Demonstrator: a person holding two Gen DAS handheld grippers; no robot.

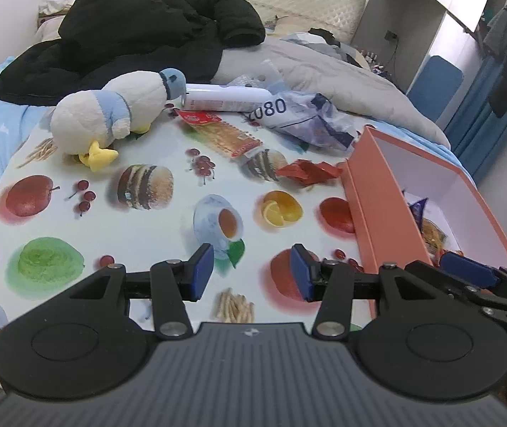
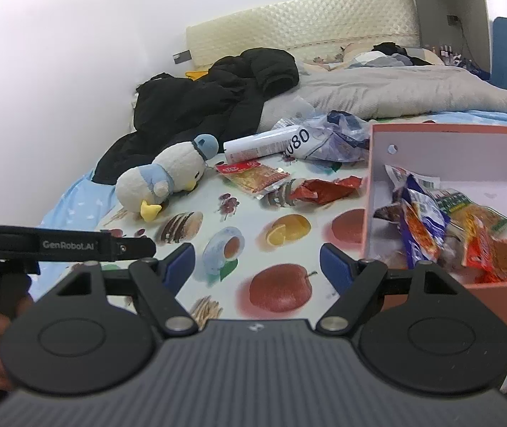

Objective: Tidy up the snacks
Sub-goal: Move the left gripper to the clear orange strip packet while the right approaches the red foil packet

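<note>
- Salmon-pink cardboard box with white interior [image 2: 372,192] stands on the right side of the fruit-and-food printed cloth [image 2: 253,210], which is spread over the bed.
- Inside the box lies a heap of assorted snack packets [image 2: 445,220], blue, orange and green wrappers, overlapping one another; individual contents cannot be told.
- Outside the box, a crumpled red foil wrapper [image 2: 319,188] lies on the cloth near the box's left wall; whether they touch cannot be told.
- A clear cracker packet with red label end [image 2: 253,178] lies just left of the red wrapper.
- Behind it lie a white cylindrical spray can [image 2: 257,146] on its side and a crumpled blue-and-white plastic bag printed "080" [image 2: 328,138].
- A white-and-blue plush duck with yellow feet [image 2: 168,178] lies on its side left of the cracker packet.
- A black padded jacket [image 2: 210,106] and a grey quilt [image 2: 395,92] occupy the bed behind.
- Left gripper [image 1: 252,272]: blue-padded jaws spread apart, holding nothing, above the cloth beside the box.
- Right gripper [image 2: 257,267]: jaws spread wide, holding nothing, above the cloth left of the box.
</note>
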